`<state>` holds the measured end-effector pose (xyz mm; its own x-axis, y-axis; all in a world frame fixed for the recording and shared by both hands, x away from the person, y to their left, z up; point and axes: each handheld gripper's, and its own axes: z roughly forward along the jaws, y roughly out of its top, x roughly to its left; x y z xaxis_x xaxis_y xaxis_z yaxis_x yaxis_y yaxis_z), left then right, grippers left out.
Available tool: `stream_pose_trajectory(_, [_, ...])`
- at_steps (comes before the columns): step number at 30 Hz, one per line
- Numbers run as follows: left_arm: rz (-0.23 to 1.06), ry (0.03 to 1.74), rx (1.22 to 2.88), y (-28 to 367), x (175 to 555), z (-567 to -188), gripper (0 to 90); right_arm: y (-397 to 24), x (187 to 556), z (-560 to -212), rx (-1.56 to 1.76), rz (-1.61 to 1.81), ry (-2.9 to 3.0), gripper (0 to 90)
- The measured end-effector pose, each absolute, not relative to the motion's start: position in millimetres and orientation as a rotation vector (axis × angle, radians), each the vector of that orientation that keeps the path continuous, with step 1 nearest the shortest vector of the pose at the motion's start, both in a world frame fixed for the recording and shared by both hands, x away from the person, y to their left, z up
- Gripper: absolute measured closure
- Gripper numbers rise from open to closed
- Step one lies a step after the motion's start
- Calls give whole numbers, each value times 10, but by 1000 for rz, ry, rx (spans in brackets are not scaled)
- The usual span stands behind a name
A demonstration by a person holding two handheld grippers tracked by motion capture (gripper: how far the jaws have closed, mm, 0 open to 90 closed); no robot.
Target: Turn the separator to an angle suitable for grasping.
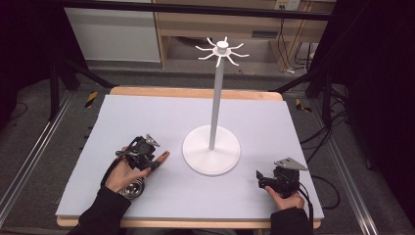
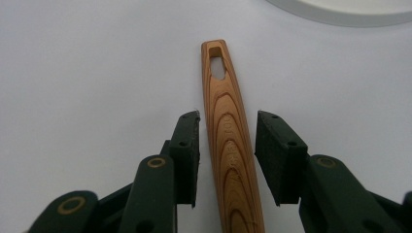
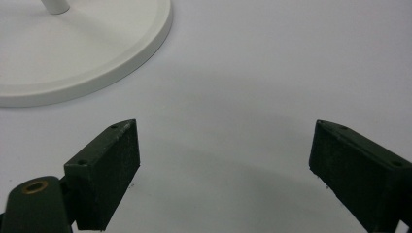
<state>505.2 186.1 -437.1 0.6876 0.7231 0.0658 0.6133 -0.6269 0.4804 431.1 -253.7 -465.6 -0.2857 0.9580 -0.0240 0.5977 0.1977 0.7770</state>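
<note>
A wooden handle [image 2: 228, 145] with a slot hole near its far end lies on the pale table sheet, its tip [image 1: 164, 155] pointing toward the stand. My left gripper [image 2: 227, 127] straddles it, a thin gap showing between each pad and the wood, so it is open around the handle. In the high view the left gripper [image 1: 147, 152] sits left of the stand's base, and a round metal bowl [image 1: 133, 189] lies under the hand. My right gripper [image 3: 223, 141] stands wide open over bare sheet, at the front right [image 1: 260, 177].
A white stand with a round base [image 1: 211, 155], a tall pole [image 1: 215, 103] and a crown of hooks [image 1: 222, 50] rises mid-table. Its base edge [image 3: 121, 53] lies just ahead and left of the right gripper. The table's front edge is close behind both hands.
</note>
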Motion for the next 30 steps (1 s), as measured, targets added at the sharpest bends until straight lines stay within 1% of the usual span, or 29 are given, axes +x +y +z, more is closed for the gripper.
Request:
stream_pose_trajectory(5, [341,1049,2479,1856,5071,-4412,629,-2532,4313,-4661,1450,910,1964,118])
stream_pose_trajectory(6, [319,1055,2477,1859,5081,-4425,632,-2531,4312,-4661,1451,910,1964,118])
stream_pose_trajectory(12, [312,1061,2493,1838,5096,-4453,654,-2530,4314,-4662,1452,910,1969,118])
stream_pose_trajectory(30, [261,1096,2515,1795,5160,-4509,644,-2530,4321,-4667,1446,911,1979,118])
